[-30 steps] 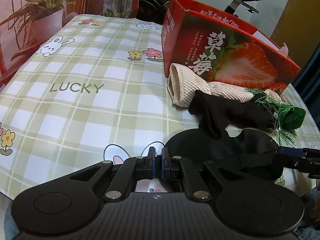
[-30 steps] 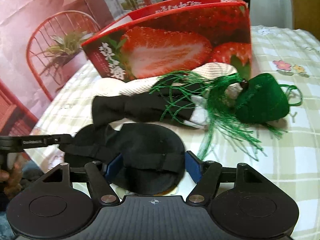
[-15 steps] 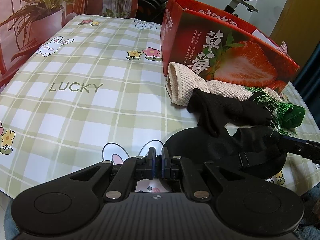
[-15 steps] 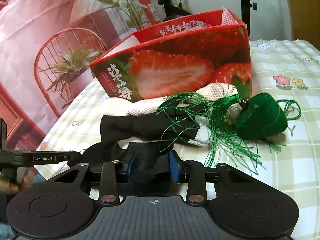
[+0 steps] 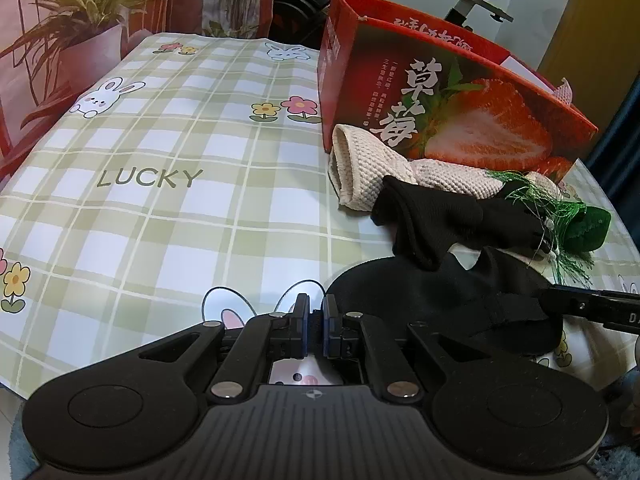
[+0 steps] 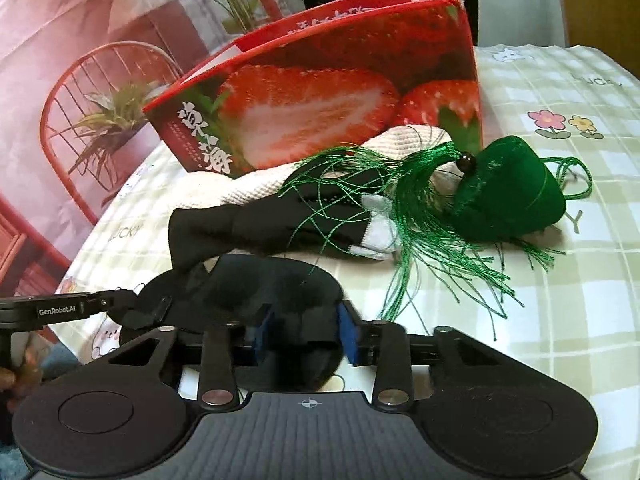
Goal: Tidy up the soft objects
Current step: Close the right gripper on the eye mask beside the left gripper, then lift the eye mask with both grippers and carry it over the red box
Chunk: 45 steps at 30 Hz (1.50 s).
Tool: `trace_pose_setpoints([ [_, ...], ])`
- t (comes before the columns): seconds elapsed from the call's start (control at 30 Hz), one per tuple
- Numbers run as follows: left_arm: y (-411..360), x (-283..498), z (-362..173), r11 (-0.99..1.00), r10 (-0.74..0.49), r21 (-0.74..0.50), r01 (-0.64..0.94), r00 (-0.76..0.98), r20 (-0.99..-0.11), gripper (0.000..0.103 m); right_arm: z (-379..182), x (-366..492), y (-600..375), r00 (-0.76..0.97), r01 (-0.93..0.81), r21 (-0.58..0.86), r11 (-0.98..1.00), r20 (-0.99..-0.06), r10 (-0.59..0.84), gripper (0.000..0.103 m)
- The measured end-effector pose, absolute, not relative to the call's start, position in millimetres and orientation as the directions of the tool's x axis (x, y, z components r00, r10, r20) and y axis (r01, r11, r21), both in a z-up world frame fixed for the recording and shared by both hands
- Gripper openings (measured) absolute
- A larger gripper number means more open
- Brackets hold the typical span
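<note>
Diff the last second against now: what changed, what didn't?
The right gripper has just been closing its jaws, now pinching the black eye mask, bunching it. The left gripper stays shut and empty; the socks, green sachet and strawberry box stayed put.

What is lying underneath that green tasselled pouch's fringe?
The green pouch's tassel threads drape over a black sock with a white toe, which lies on a cream knitted cloth beside the strawberry box. How the cloth continues beneath the sock is covered.
</note>
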<state>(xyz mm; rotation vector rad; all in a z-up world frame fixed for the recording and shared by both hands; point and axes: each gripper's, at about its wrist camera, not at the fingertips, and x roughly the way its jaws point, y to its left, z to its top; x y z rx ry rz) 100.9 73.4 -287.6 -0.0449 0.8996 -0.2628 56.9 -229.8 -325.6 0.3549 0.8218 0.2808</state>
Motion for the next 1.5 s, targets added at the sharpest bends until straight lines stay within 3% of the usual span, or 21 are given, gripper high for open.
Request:
trace_pose_setpoints([
  [0.1, 80, 103, -288, 0.963, -0.265, -0.185, 0.195, 0.587, -0.765, 0.010, -325, 56, -229, 0.652, -0.112, 0.402, 0.909, -0.660, 0.372, 0.014],
  [0.17, 89, 106, -288, 0.958, -0.285, -0.238, 0.158, 0.583, -0.760, 0.018, -325, 57, -230, 0.652, -0.112, 0.400, 0.910, -0.661, 0.371, 0.013],
  [0.23, 104, 108, -287, 0.947, -0.302, -0.305, 0.098, 0.591, -0.748, 0.037, -326, 57, -231, 0.651, -0.110, 0.402, 0.909, -0.662, 0.372, 0.012],
  [0.37, 124, 108, -282, 0.912, -0.348, -0.410, 0.031, 0.590, -0.729, 0.042, -326, 57, -232, 0.650, -0.109, 0.405, 0.908, -0.662, 0.373, 0.012],
  [0.63, 102, 100, -285, 0.941, -0.321, -0.326, 0.090, 0.537, -0.780, 0.056, -328, 57, -234, 0.648, -0.103, 0.423, 0.900, -0.658, 0.383, 0.012],
  [0.8, 91, 97, -288, 0.901, -0.426, -0.405, 0.157, 0.496, -0.757, 0.056, -328, 56, -233, 0.648, -0.098, 0.428, 0.898, -0.658, 0.384, 0.012],
  [0.87, 86, 95, -287, 0.909, -0.413, -0.382, 0.168, 0.501, -0.761, 0.054, -328, 56, -234, 0.650, -0.097, 0.430, 0.897, -0.655, 0.385, 0.012],
  [0.9, 85, 95, -288, 0.914, -0.403, -0.369, 0.170, 0.502, -0.765, 0.045, -327, 56, -234, 0.652, -0.097, 0.434, 0.896, -0.652, 0.386, 0.012],
  [0.93, 84, 95, -288, 0.920, -0.388, -0.353, 0.169, 0.507, -0.770, 0.028, -327, 55, -234, 0.655, -0.098, 0.436, 0.895, -0.648, 0.388, 0.012],
  [1.0, 84, 95, -287, 0.930, -0.365, -0.327, 0.167, 0.518, -0.773, 0.014, -324, 54, -235, 0.668, -0.101, 0.437, 0.894, -0.636, 0.387, 0.012],
  [1.03, 84, 94, -287, 0.930, -0.364, -0.326, 0.168, 0.527, -0.768, 0.012, -322, 53, -235, 0.676, -0.104, 0.440, 0.892, -0.626, 0.388, 0.012],
  [1.23, 78, 90, -284, 0.947, -0.322, -0.263, 0.185, 0.552, -0.769, 0.011, -308, 48, -237, 0.719, -0.148, 0.464, 0.873, -0.556, 0.417, 0.012],
  [1.5, 76, 90, -287, 0.951, -0.308, -0.247, 0.184, 0.542, -0.782, 0.011, -313, 51, -235, 0.695, -0.155, 0.495, 0.855, -0.561, 0.450, 0.022],
])
